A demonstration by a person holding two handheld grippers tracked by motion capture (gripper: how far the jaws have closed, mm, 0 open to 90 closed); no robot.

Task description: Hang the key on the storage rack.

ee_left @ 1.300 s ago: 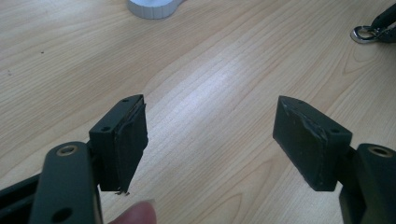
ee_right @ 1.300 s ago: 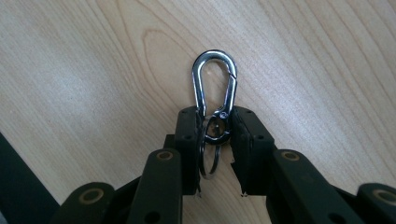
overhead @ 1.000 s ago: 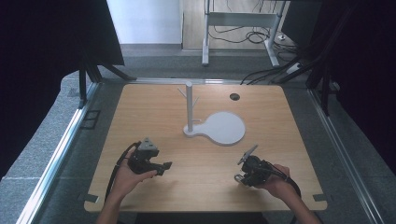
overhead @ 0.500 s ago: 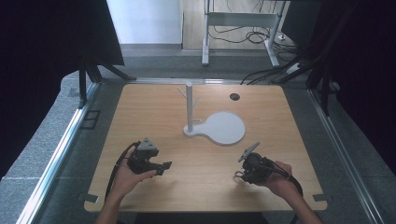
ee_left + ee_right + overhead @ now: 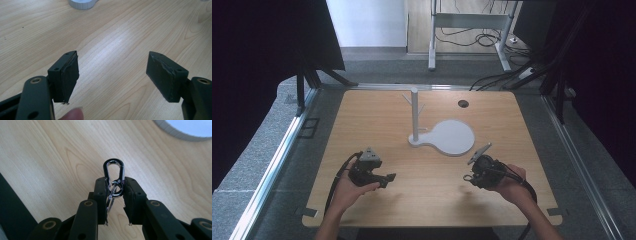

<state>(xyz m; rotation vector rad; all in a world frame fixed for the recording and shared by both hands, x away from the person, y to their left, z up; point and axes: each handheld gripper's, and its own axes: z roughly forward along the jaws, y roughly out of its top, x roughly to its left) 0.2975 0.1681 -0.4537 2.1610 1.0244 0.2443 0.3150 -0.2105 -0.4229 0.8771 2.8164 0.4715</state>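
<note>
The right gripper [image 5: 114, 185] pinched a metal carabiner clip [image 5: 114, 175] between its 2 nearly closed jaws, above the wooden table [image 5: 432, 200] near the white stand [image 5: 447, 135]. The left gripper [image 5: 112, 72] hung wide open, holding nothing.

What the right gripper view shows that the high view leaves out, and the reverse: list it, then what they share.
Right gripper view alone: a metal carabiner clip with a ring, pinched between the right gripper pads.

High view alone: the left gripper, open, in the person's left hand; the white stand's post with pegs; a dark hole in the table.

Both: the wooden table, the stand's round white base and the right gripper.
</note>
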